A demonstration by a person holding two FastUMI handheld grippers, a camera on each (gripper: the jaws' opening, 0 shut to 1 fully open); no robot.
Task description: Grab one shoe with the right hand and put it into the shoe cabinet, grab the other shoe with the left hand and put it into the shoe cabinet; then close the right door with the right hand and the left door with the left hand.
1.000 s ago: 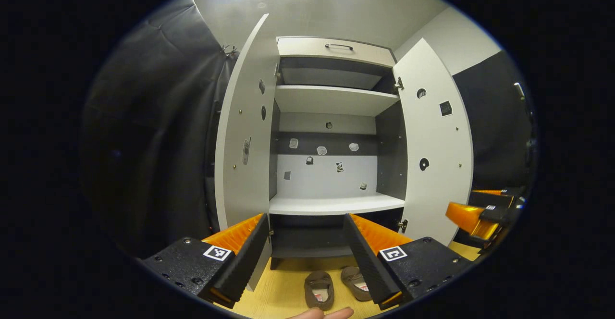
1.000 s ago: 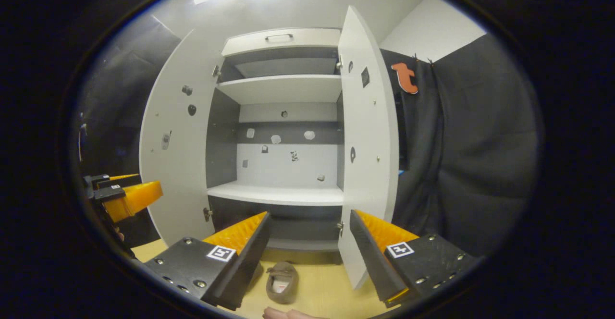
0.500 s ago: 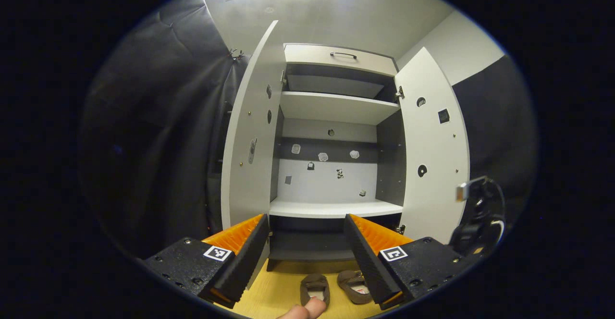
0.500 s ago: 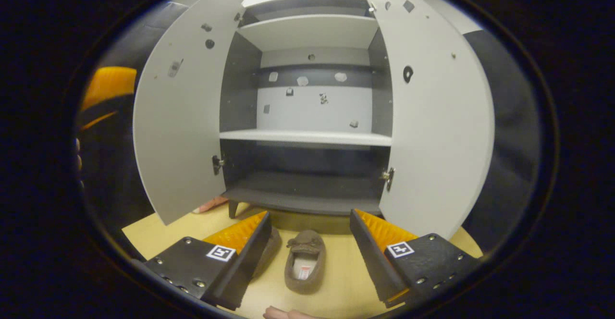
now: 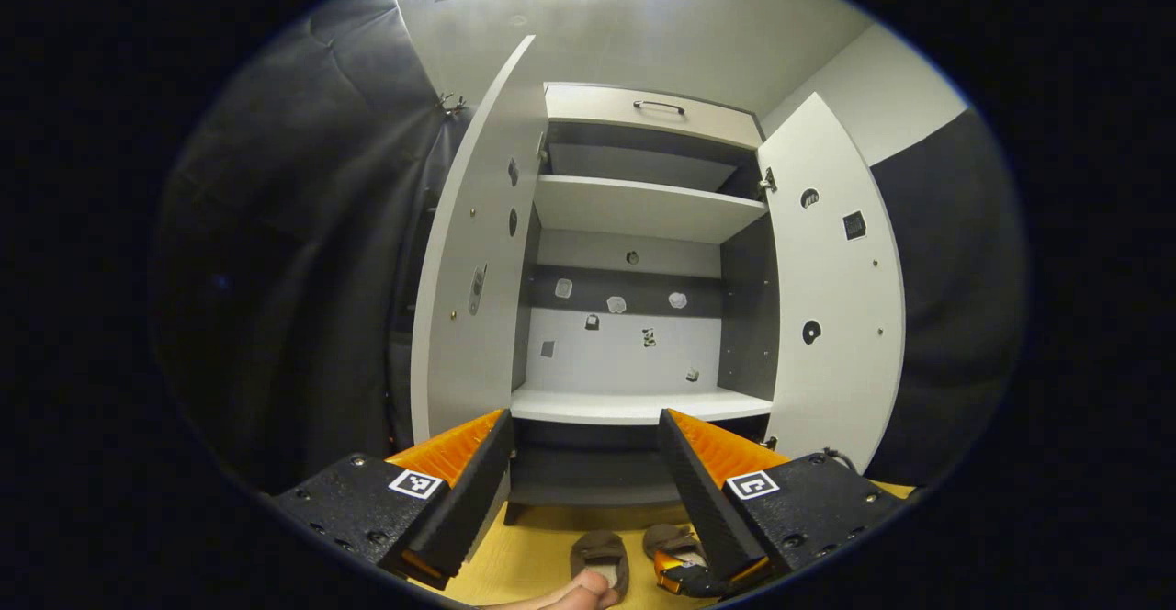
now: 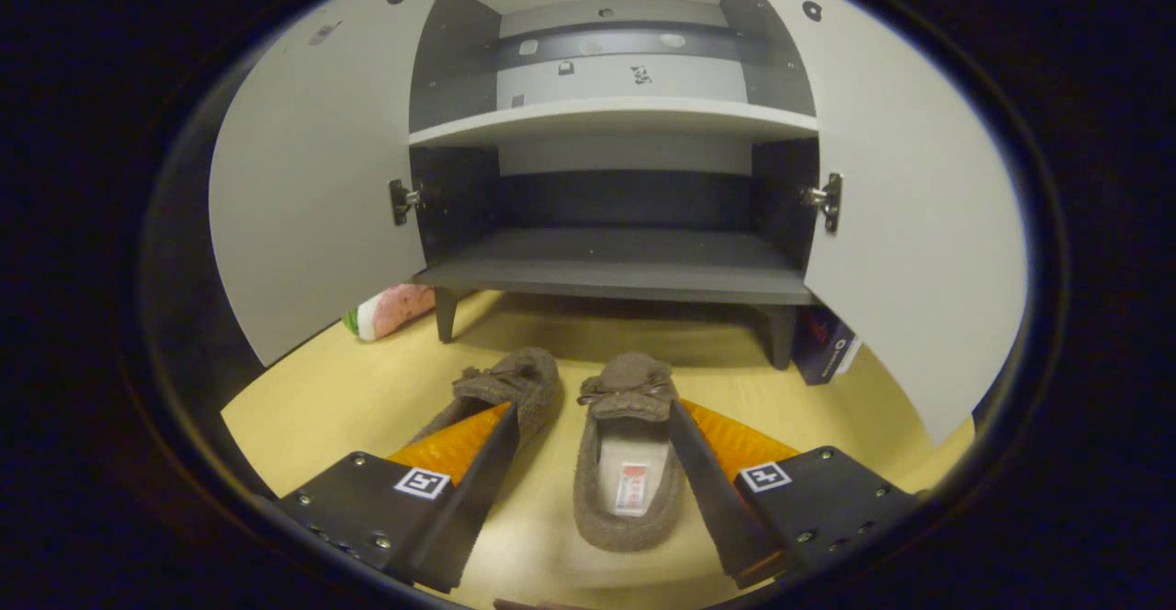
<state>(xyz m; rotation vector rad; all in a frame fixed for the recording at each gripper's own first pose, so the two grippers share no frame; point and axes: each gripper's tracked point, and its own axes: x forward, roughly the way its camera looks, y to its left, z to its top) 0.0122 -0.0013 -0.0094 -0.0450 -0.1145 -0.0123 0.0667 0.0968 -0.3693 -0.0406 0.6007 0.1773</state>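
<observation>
Pale wooden floor [image 6: 367, 399] before the open white shoe cabinet [image 6: 616, 265] now sits close under the right gripper [image 6: 588, 463], which has dropped with fingers wide, empty, seemingly straddling the right brown fuzzy slipper [image 6: 629, 449], while the left gripper [image 5: 583, 463] hangs back, open.

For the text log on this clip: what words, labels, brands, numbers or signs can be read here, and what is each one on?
No text can be read.
Insole label of the right-hand shoe: red and white tag, print too small to read.
Dark box beside the shoe cabinet leg: pale marking, blurred.
Square black-and-white markers on the right gripper and the left gripper: patterns, no letters.
Stickers on the cabinet's back panel: too small to read.
</observation>
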